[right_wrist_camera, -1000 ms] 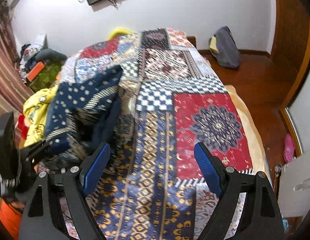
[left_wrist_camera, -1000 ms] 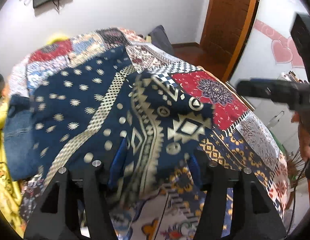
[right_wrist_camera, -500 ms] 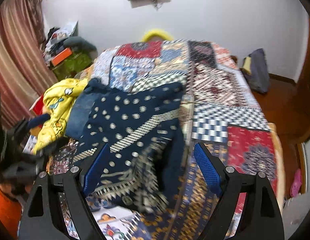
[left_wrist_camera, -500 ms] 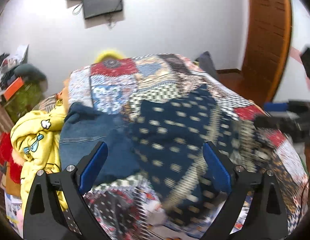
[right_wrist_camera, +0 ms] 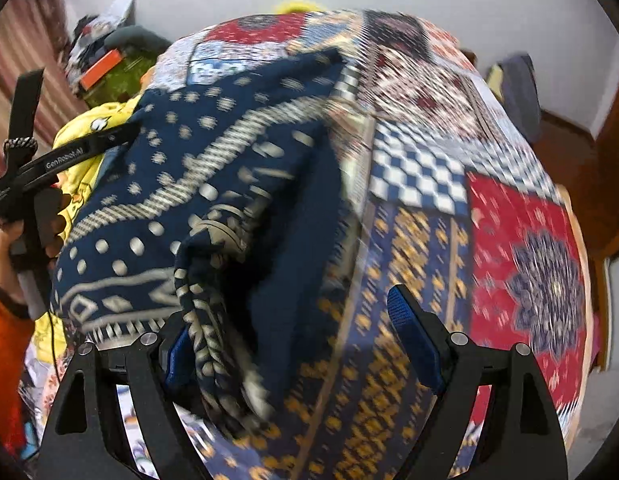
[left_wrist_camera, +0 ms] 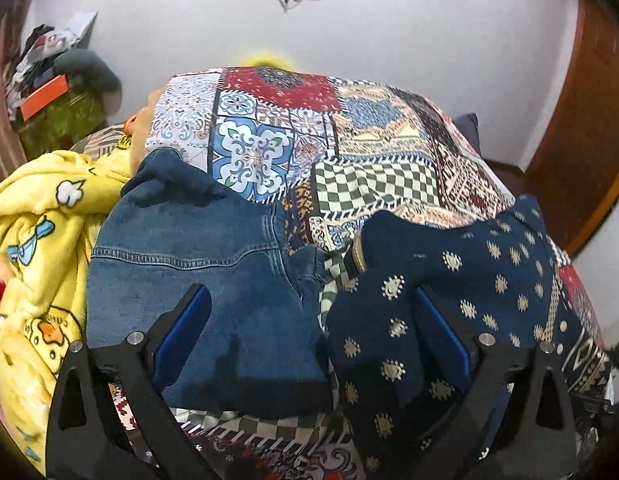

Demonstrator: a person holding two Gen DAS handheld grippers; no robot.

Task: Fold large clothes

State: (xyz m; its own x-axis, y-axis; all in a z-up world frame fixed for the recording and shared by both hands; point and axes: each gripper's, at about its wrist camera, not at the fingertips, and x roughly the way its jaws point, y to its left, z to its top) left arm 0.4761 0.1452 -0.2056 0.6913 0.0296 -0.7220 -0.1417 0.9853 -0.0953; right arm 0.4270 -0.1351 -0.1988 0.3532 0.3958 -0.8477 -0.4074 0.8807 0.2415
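A navy patterned garment [right_wrist_camera: 213, 184] with cream dots and bands lies rumpled on the bed; it also shows in the left wrist view [left_wrist_camera: 461, 300]. A folded denim garment [left_wrist_camera: 205, 264] lies left of it. My left gripper [left_wrist_camera: 309, 340] is open, its jaws wide, over the denim and the navy garment's edge; it also shows in the right wrist view [right_wrist_camera: 49, 168], held in a hand. My right gripper [right_wrist_camera: 293, 344] is open over the navy garment's near folded edge, holding nothing.
A patchwork bedspread [left_wrist_camera: 381, 184] covers the bed. A yellow cartoon blanket [left_wrist_camera: 41, 240] is bunched at the left edge. A cluttered green box [left_wrist_camera: 57, 120] stands by the wall. A wooden door [left_wrist_camera: 581, 120] is on the right.
The left gripper let go of the navy garment and swung left toward the denim. The right gripper turned left and moved over the navy garment's edge.
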